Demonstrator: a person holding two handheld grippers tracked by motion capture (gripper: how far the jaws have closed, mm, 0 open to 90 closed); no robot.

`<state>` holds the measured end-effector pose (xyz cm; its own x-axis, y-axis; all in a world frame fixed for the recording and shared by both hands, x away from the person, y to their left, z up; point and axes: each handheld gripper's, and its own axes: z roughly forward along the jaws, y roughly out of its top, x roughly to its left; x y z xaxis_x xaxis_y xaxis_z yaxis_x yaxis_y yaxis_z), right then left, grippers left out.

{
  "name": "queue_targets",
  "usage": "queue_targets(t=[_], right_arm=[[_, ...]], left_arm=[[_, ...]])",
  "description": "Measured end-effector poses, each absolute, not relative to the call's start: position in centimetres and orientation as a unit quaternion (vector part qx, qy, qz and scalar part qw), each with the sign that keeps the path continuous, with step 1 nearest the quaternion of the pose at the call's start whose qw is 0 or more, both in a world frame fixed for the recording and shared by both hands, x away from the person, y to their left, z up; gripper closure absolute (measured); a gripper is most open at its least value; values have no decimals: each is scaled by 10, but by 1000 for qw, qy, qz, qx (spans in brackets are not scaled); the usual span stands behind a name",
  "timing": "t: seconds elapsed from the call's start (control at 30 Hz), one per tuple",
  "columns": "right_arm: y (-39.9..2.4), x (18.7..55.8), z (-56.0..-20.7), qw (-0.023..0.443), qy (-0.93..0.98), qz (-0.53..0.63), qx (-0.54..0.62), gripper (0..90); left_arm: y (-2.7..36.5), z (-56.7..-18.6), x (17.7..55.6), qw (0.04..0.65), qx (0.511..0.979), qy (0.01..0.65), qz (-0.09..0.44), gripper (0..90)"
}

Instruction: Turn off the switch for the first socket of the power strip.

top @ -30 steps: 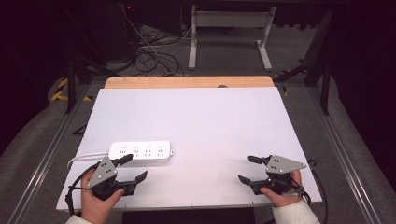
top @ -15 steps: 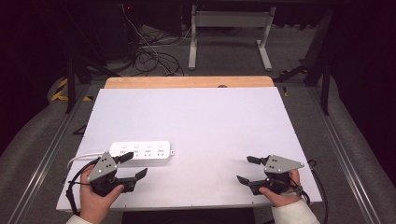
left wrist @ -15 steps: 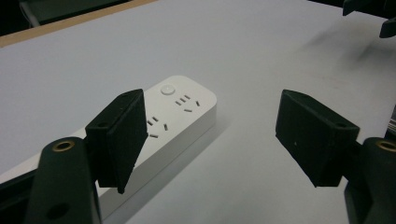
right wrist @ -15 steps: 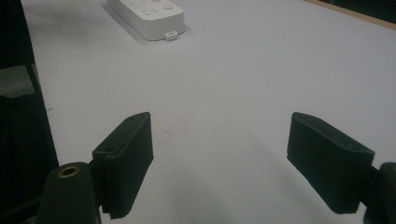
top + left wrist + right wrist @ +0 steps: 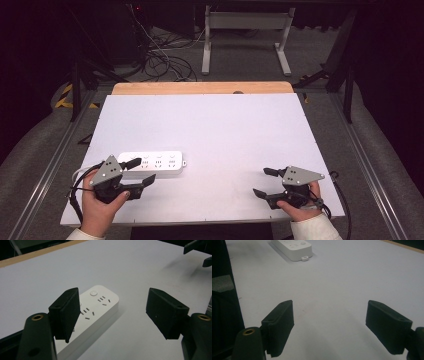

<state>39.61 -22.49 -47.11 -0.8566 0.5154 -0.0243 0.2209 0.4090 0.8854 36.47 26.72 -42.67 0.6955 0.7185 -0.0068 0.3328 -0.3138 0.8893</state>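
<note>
A white power strip [image 5: 157, 162] lies flat on the white tabletop [image 5: 215, 125] at the near left, sockets up. My left gripper [image 5: 142, 170] hovers at its near left end, one finger over the strip's edge. Its jaws have just been closing a little but stand open, with nothing between them. In the left gripper view the strip [image 5: 100, 302] runs away behind the left pad [image 5: 66, 312] of that gripper [image 5: 113, 312]. My right gripper [image 5: 260, 181] rests open near the front right edge, pointing left across bare table. The right gripper view has its jaws [image 5: 329, 325] wide apart and the strip [image 5: 292, 247] far off.
The strip's white cord [image 5: 80, 172] loops off the table's left edge by my left hand. A wooden strip [image 5: 200, 88] borders the far side. Beyond the table stand a metal frame [image 5: 245, 30] and tangled cables [image 5: 165, 55] on the floor.
The left gripper has lifted slightly and edged toward the power strip. The right gripper has stayed where it was.
</note>
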Motion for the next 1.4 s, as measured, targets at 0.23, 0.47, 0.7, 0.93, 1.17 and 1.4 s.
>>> queue_targets(t=[0.23,0.47,0.7,0.93,1.17,1.4], right_arm=[[-225,396,-471,148,827,496,222,231],[-224,397,-472,144,828,495,220,231],[-224,397,-472,144,829,494,220,231],[-224,397,-472,143,829,494,219,232],[-224,397,-472,143,829,495,219,231],[-224,397,-472,143,829,494,218,232]], left_arm=[[267,-421,371,479,787,335,198,276],[266,-415,380,478,787,336,199,277],[266,-412,388,473,788,334,208,303],[264,-408,394,468,791,336,205,310],[266,-406,399,461,796,338,200,324],[267,-400,403,430,809,342,211,399]])
